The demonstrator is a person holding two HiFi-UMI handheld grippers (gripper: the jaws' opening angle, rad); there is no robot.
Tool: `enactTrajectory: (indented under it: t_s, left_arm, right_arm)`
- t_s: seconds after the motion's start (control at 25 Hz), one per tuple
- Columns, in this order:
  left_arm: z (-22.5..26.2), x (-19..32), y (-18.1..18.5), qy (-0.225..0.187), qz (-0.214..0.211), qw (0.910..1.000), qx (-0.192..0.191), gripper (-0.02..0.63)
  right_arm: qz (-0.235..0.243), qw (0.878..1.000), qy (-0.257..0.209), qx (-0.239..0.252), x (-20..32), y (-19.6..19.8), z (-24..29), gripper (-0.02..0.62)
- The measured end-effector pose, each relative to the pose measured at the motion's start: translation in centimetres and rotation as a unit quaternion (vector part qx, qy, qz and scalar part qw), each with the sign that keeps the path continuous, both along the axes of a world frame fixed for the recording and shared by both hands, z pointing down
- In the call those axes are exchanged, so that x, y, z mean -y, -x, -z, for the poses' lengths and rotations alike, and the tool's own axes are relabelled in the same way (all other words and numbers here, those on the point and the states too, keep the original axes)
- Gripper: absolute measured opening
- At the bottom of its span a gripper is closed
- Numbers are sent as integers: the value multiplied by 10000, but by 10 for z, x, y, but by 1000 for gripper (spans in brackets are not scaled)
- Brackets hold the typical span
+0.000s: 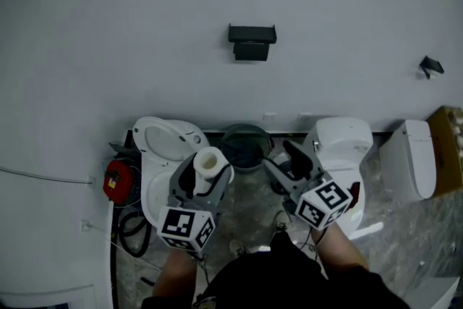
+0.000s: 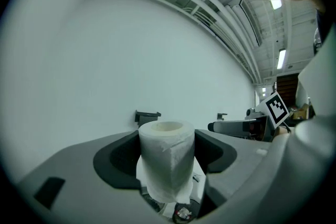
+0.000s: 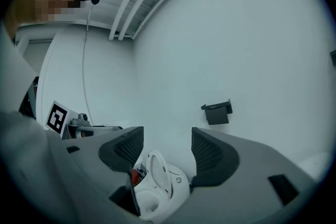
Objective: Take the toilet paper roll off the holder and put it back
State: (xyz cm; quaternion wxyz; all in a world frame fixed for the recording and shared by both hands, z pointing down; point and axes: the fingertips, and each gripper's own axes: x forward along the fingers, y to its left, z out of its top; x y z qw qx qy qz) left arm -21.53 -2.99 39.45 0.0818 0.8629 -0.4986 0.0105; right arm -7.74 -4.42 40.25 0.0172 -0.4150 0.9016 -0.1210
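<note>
Between left gripper [image 1: 205,181] jaws, set wide: clamps toilet paper roll [image 2: 166,160] upright; risks squashing or slipping before holder [image 2: 147,116] well ahead. Right gripper [image 3: 167,149]: spread apart, holds nothing.

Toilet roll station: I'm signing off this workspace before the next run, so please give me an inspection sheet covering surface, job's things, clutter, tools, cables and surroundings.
Surface: grey marbled floor; plain white wall.
Job's things: toilet paper roll is off the black holder, which sits bare on the wall.
Clutter: dark bin, red device, cardboard box.
Tools: left tool shut on the roll, held upright; right tool open, nothing between its jaws.
Cables: thin cable along the wall; dark loops beside the red device.
Surroundings: toilet with raised seat, white toilet, white fixture, small black wall fitting.
</note>
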Motion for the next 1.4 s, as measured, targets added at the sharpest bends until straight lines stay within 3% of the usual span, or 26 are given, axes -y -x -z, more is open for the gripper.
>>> enactTrajectory:
  t_s: [0.24,0.4,0.76,1.0,1.16,1.4]
  left_arm:
    - [6,-10,-48,-30,-674,9976,-150,302]
    - [15,-16,-80,-77,-831,9964,-115,302]
    - [18,-48,-202,14,-693,9975,109,302]
    - [21,-93,-267,31,-348,9988,336,302]
    - [16,-123,-271,88,89,9988,477,302]
    - [6,-153,-234,223,674,9961,519,302]
  right_arm:
    - [-675,9976,-21,-175,-25,-52,8,272]
    - [-886,9959,-112,-138,-36,-89,18,272]
    - [-733,9971,-76,180,-63,-205,18,270]
    - [-285,9989,-125,349,-91,-262,15,267]
    - [173,9989,-100,430,-105,-263,11,267]
    - [733,9962,-13,475,-122,-225,6,267]
